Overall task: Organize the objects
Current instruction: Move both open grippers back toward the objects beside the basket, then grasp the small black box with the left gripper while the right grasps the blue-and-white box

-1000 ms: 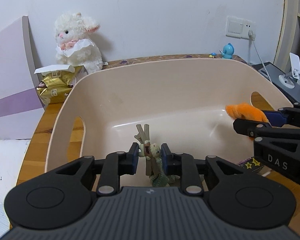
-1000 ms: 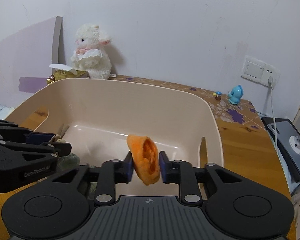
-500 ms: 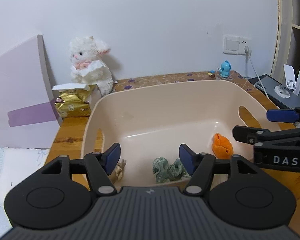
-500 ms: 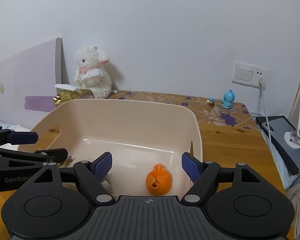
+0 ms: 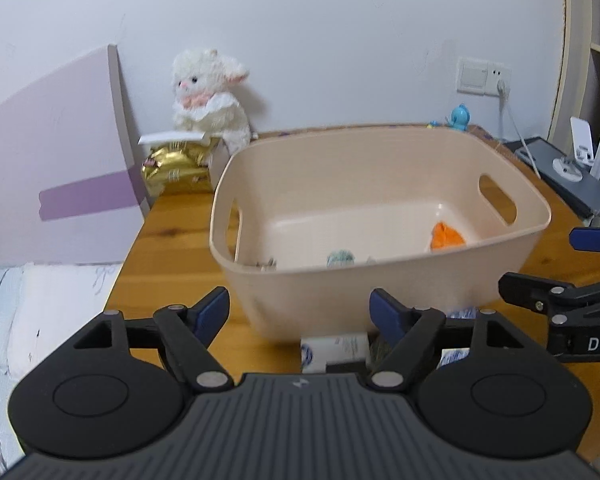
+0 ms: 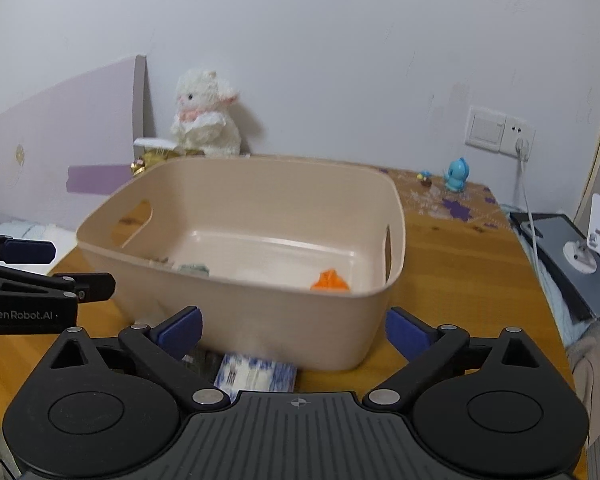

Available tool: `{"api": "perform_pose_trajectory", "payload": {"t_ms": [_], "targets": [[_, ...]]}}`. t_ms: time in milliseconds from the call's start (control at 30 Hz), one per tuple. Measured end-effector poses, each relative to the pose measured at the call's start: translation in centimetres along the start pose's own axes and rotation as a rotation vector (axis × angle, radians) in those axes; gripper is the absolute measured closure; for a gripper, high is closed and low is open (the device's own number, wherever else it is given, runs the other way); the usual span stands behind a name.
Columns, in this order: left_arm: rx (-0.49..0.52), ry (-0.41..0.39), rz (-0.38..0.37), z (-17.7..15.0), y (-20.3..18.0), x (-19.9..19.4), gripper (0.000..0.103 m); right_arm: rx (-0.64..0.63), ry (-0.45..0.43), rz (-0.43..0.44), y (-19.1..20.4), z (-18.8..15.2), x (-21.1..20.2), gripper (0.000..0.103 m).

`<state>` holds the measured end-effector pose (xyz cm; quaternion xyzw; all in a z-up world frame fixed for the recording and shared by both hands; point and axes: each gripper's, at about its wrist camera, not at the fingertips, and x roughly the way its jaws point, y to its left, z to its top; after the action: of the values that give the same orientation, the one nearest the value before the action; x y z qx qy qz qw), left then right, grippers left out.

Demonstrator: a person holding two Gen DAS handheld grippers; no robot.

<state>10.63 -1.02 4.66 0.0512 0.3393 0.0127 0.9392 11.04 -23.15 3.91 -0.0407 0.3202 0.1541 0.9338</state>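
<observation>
A beige plastic bin (image 5: 380, 292) (image 6: 260, 312) stands on the wooden table. Inside it lie an orange plush piece (image 5: 446, 236) (image 6: 330, 281) at the right, a green knitted toy (image 5: 340, 258) (image 6: 194, 269) in the middle and a small tan figure (image 5: 266, 264) at the left. My left gripper (image 5: 300, 308) hangs open in front of the bin's near wall, holding nothing. My right gripper (image 6: 294, 326) is open too, just before the bin, and shows at the right edge of the left wrist view (image 5: 560, 264). A white and blue packet (image 5: 334, 350) (image 6: 256, 372) lies under the near wall.
A white plush lamb (image 5: 208, 100) (image 6: 206, 114) and a gold bag (image 5: 178, 168) stand at the back left by a lilac board (image 5: 56, 168). A blue figurine (image 6: 456, 174), a wall socket with a cable (image 6: 520, 148) and a dark device with a white stand (image 6: 580, 256) are at the right.
Both grippers opened over the bin, dropped the toys into it, and have pulled back and up to in front of its near wall.
</observation>
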Motion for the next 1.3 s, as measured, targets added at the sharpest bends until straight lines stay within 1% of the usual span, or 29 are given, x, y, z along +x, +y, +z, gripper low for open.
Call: {"api": "perform_pose_trajectory", "payload": {"t_ms": [167,367,600,867,1033,1200,1300], "targets": [[-0.002,0.037,0.007,-2.3,0.6,0.2,0.025,0.008,0.039,0.004,0.3,-1.7,0.4,0.002],[-0.01,0.094,-0.018,-4.1,0.9,1.1,0.024,0.007,0.107,0.007,0.7,-3.8,2.0,0.0],[-0.046,0.184,-0.104,-5.6,0.9,3.1,0.025,-0.016,0.168,-0.005,1.4,-5.8,4.0,0.0],[-0.091,0.235,-0.17,-5.9,0.7,5.2,0.024,-0.018,0.213,-0.012,1.8,-6.9,6.2,0.0],[-0.106,0.253,-0.17,-6.0,0.7,6.7,0.025,-0.011,0.216,-0.02,1.8,-6.9,7.6,0.0],[-0.108,0.234,-0.166,-5.8,0.9,7.2,0.025,-0.007,0.205,-0.026,2.3,-6.6,8.7,0.0],[-0.113,0.225,-0.172,-5.7,1.3,7.4,0.028,-0.002,0.199,-0.024,2.4,-6.5,9.0,0.0]]}}
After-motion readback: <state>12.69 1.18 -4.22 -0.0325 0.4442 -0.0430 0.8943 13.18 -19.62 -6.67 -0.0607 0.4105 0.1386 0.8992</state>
